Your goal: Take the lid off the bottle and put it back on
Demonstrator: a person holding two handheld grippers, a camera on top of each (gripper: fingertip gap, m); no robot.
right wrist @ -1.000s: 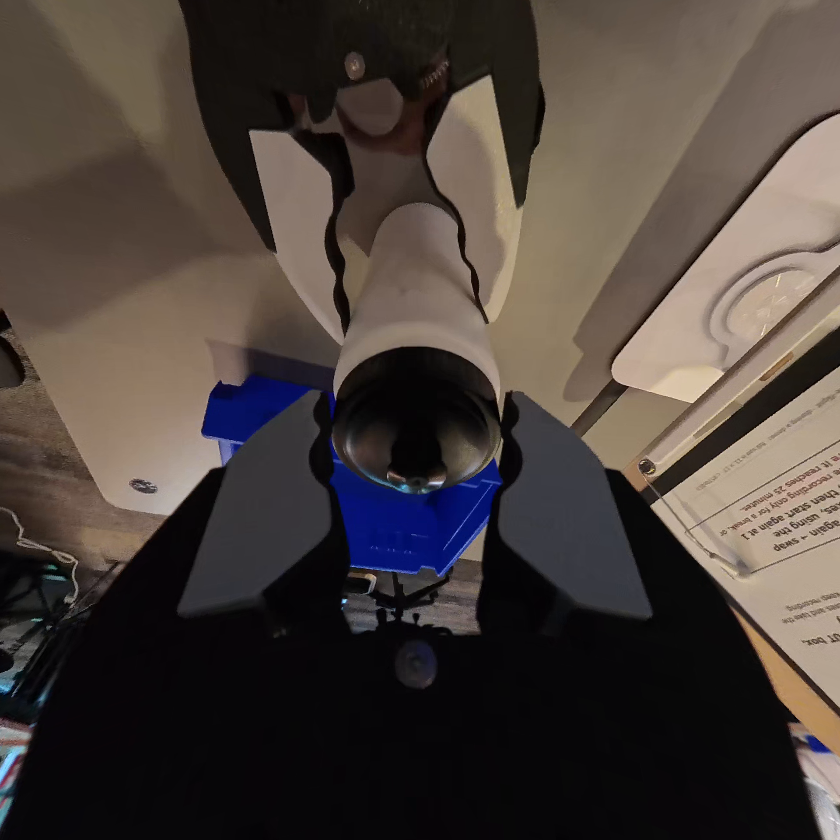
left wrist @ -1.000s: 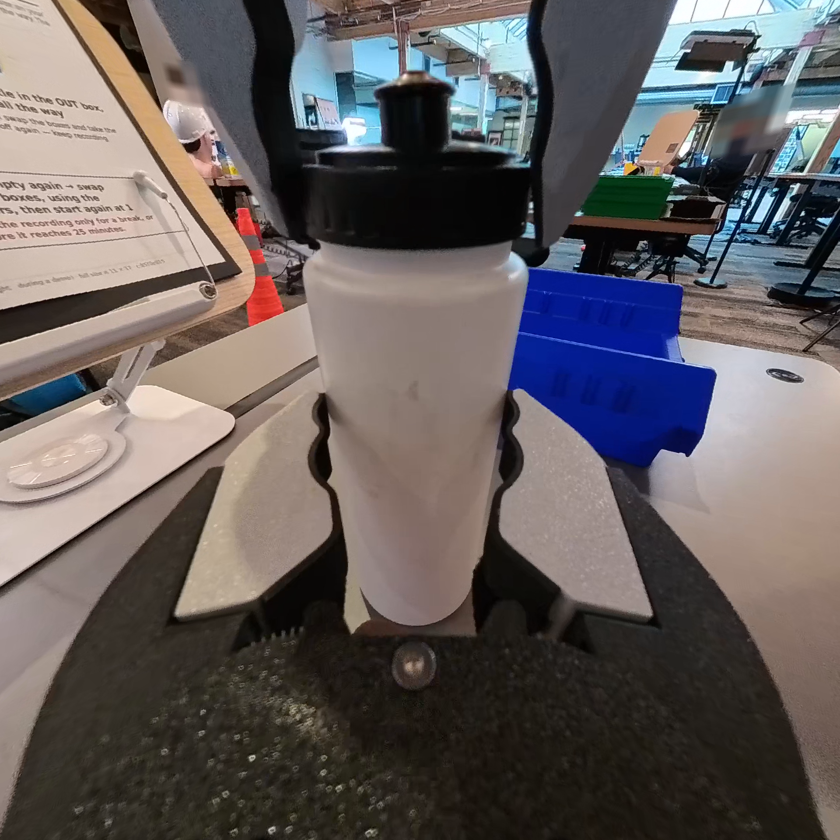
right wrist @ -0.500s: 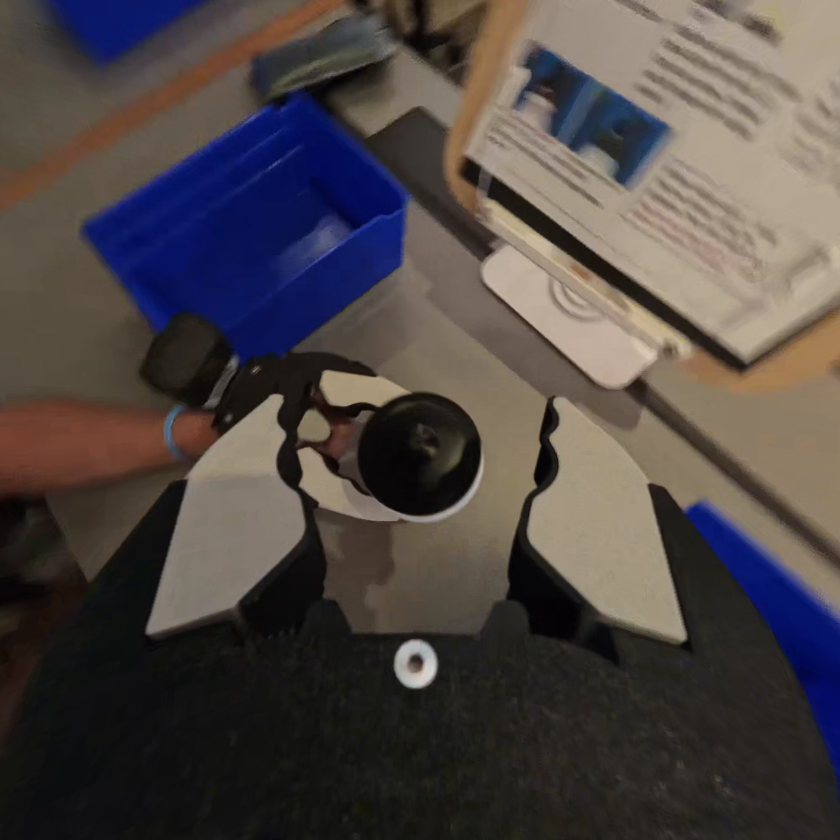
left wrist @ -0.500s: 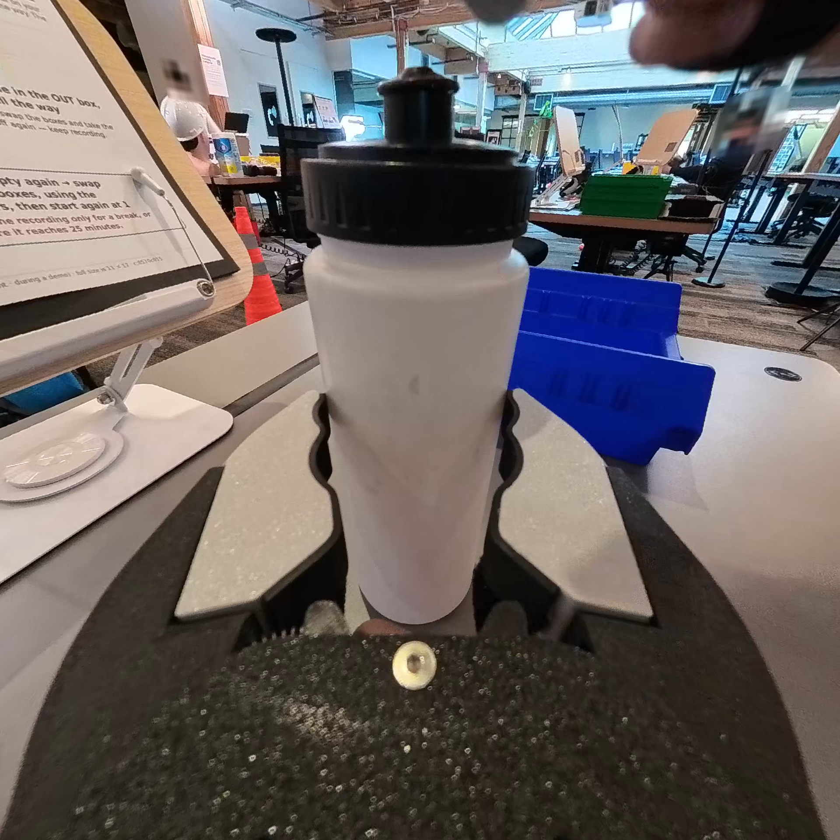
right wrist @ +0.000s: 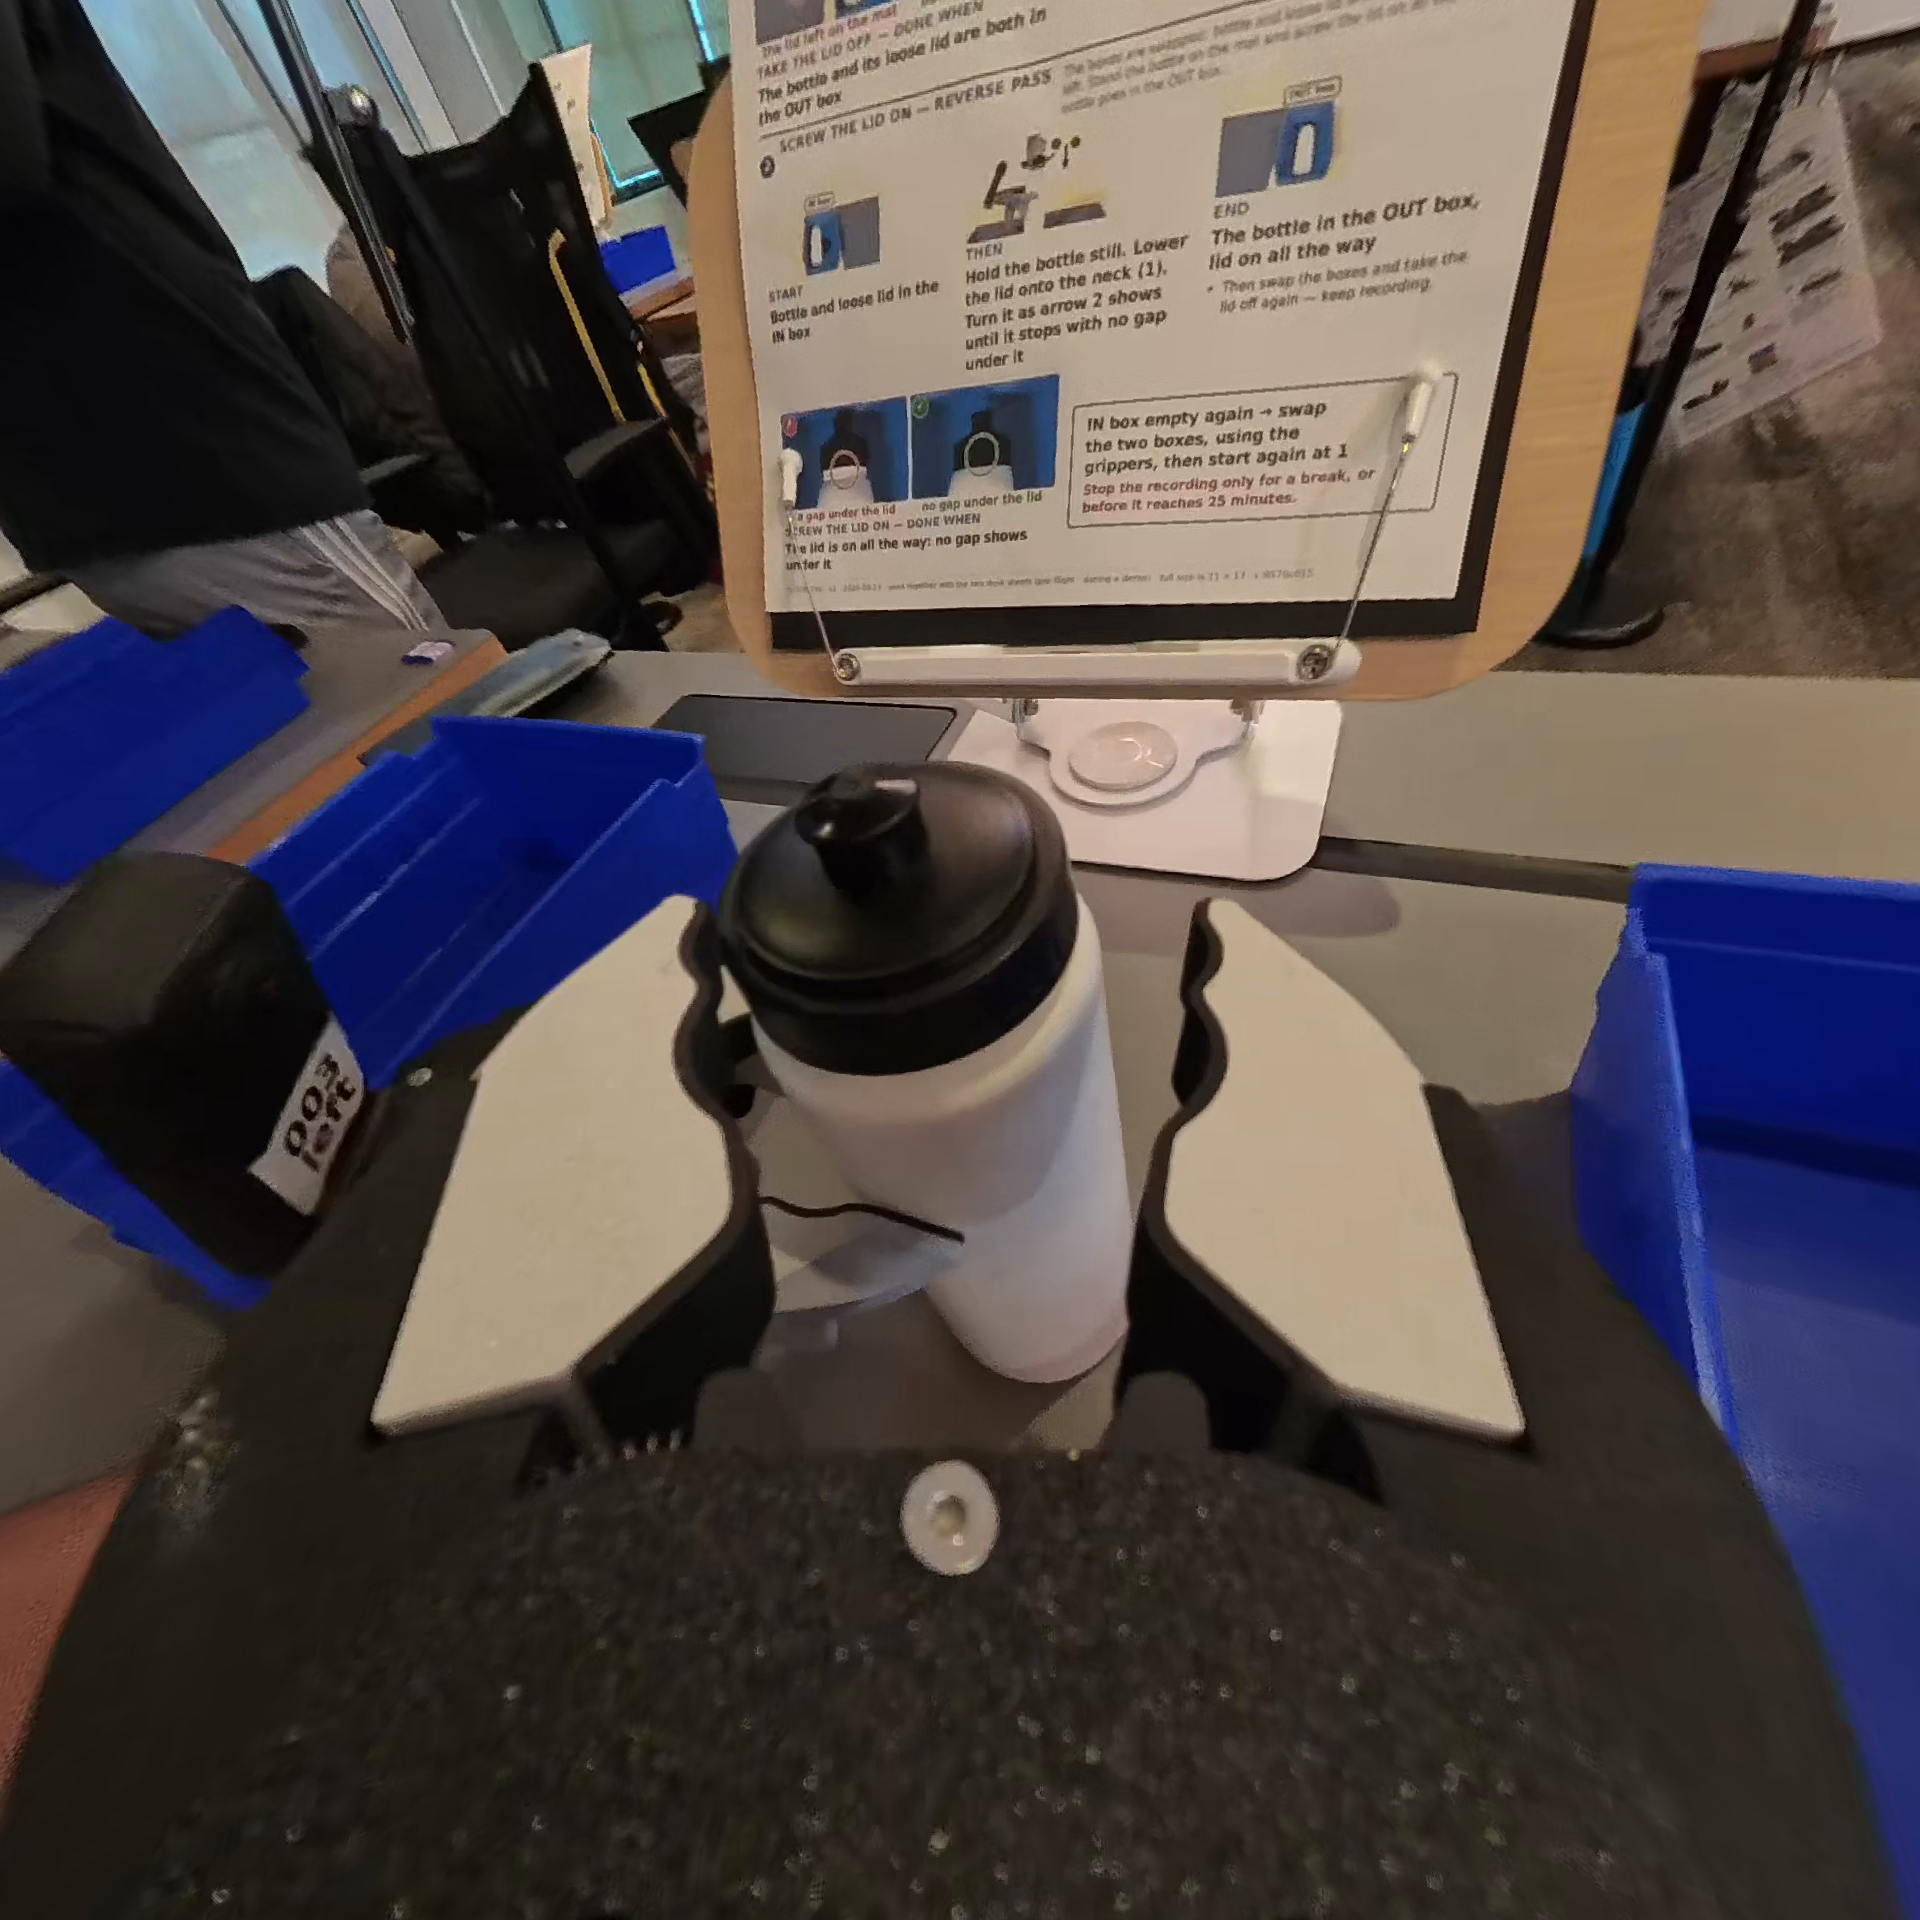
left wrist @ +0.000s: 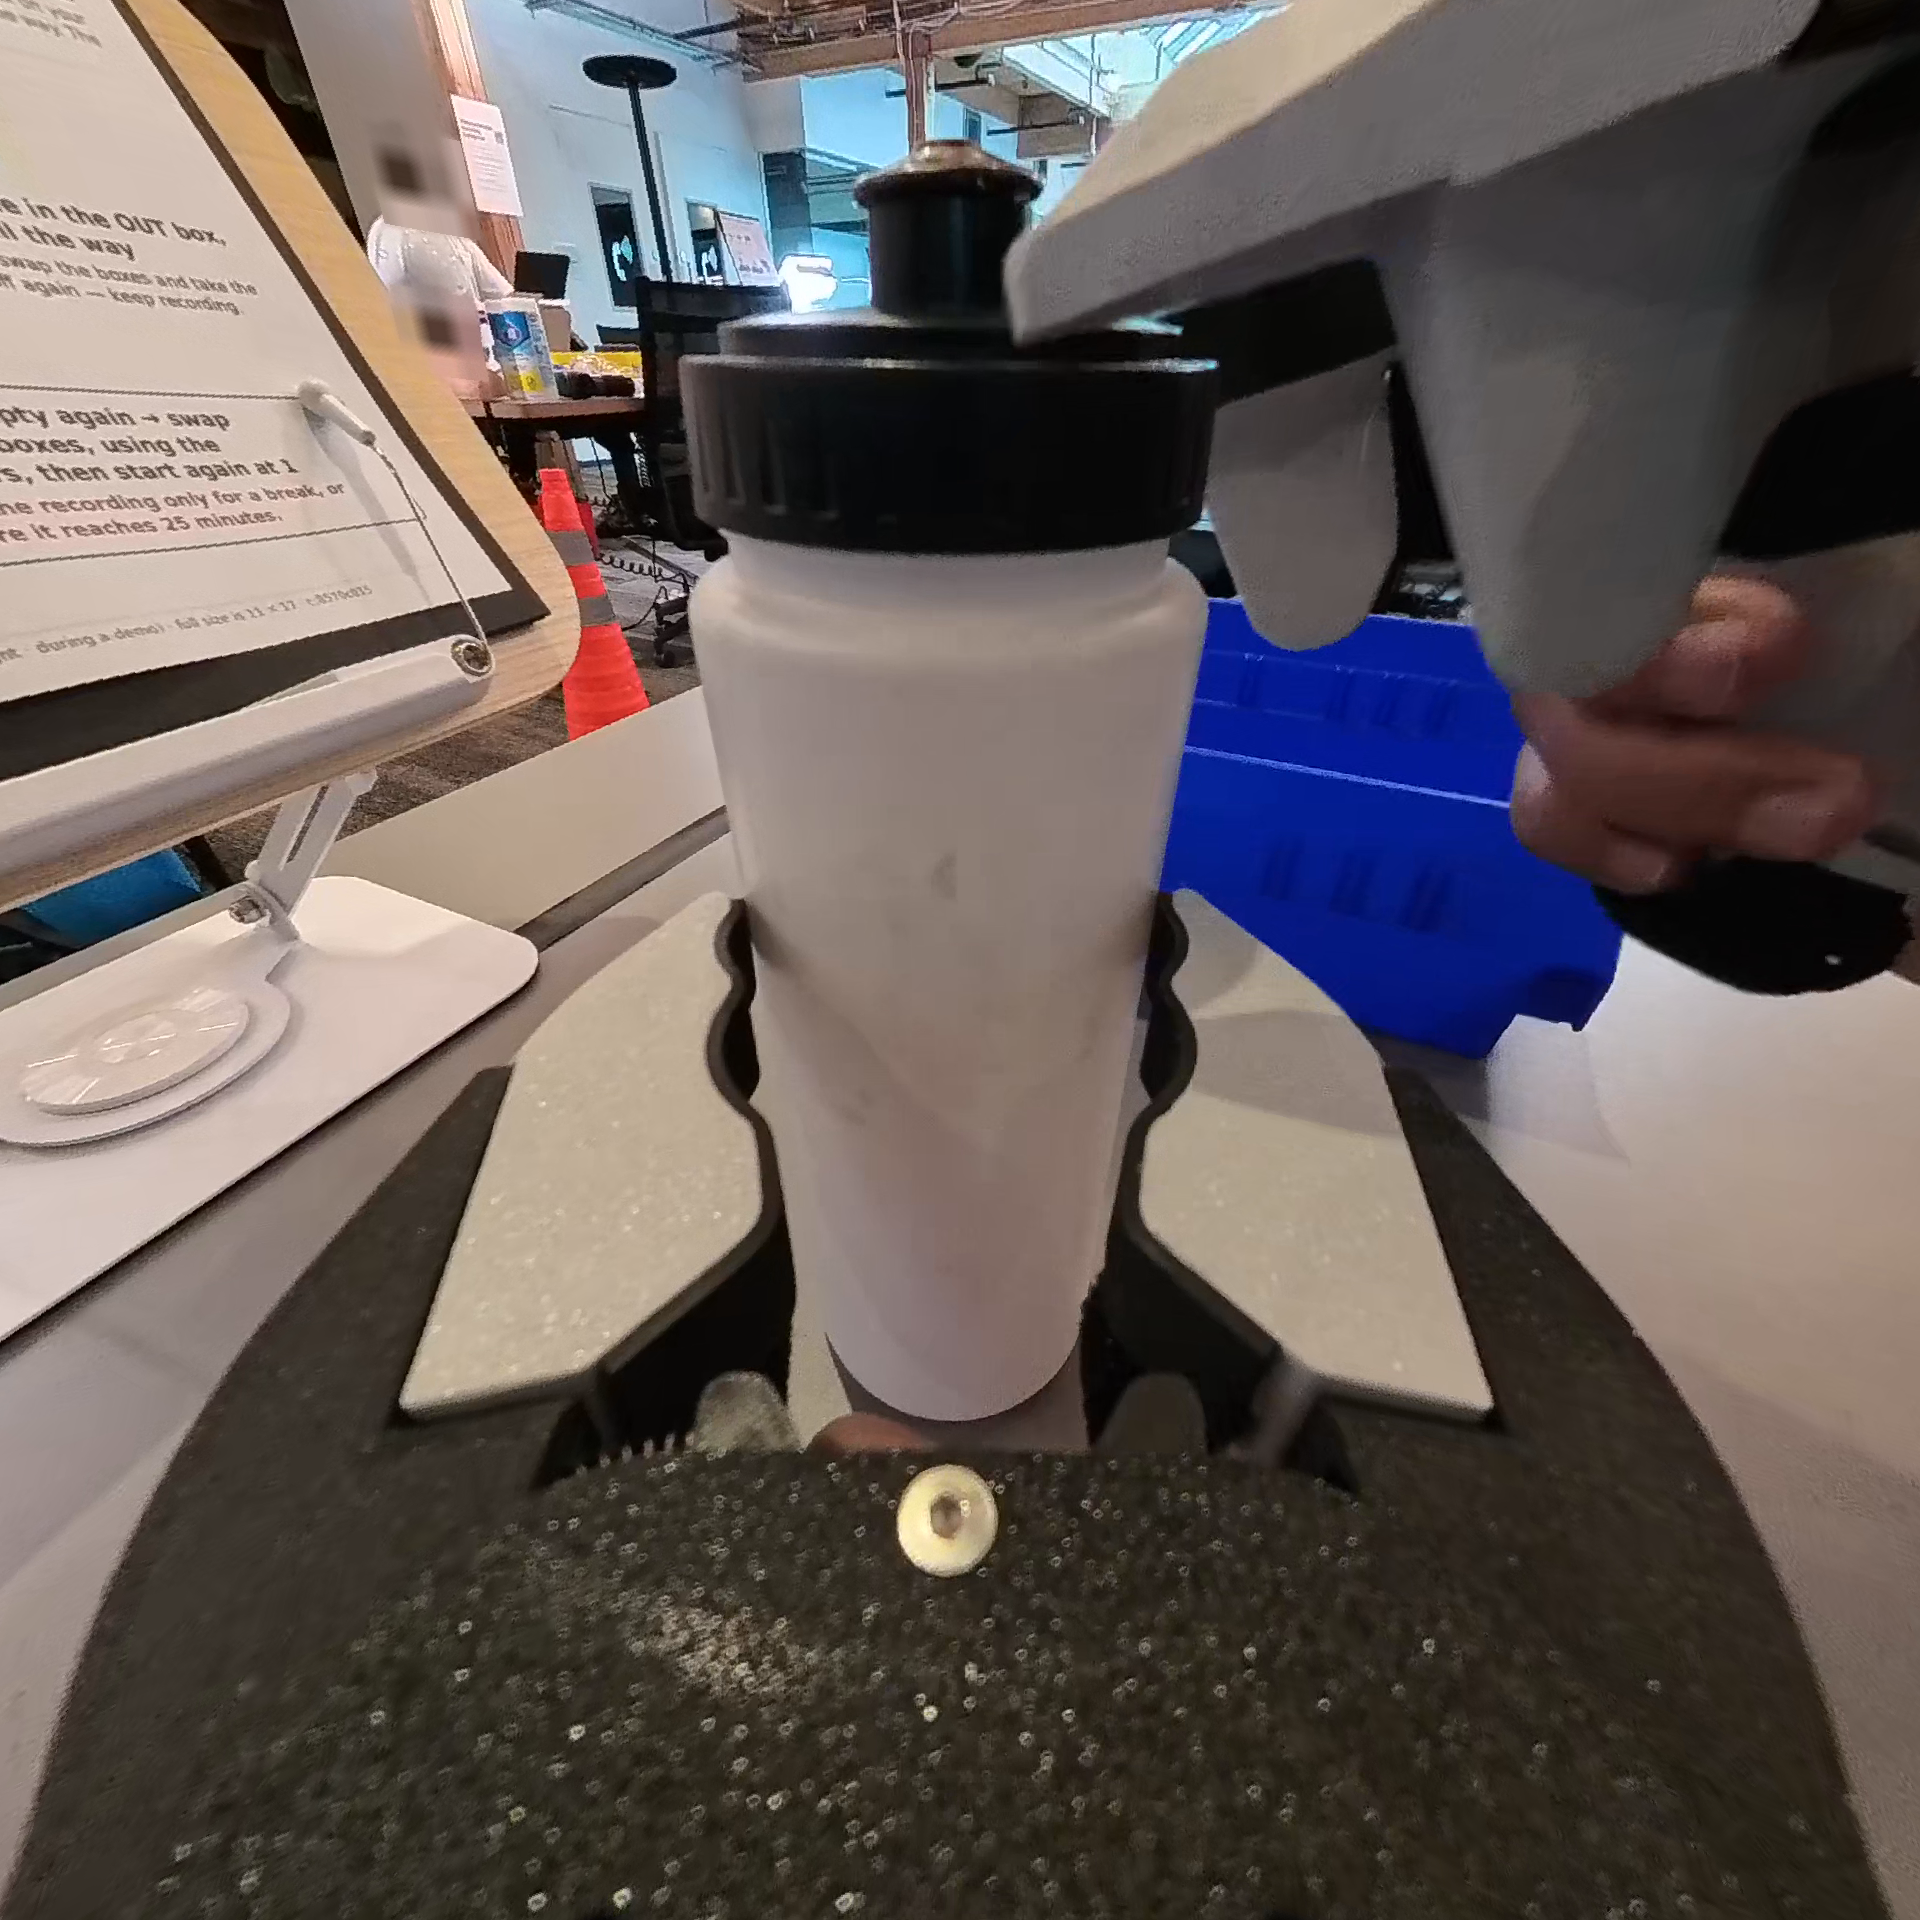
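Right tongs [right wrist: 945,1029] have let go of the lid [right wrist: 894,914], now open beside it (left tongs [left wrist: 945,997] still clamp the bottle [left wrist: 945,935])

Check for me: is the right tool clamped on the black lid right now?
No. In the right wrist view the right tool is open, with a clear gap between its right finger and the black lid.

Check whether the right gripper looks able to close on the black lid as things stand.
Probably yes. The right gripper is open with the lid between its fingers: the left finger sits near it, the right one stands apart. Nothing blocks the lid, and the left gripper clamps the white bottle.
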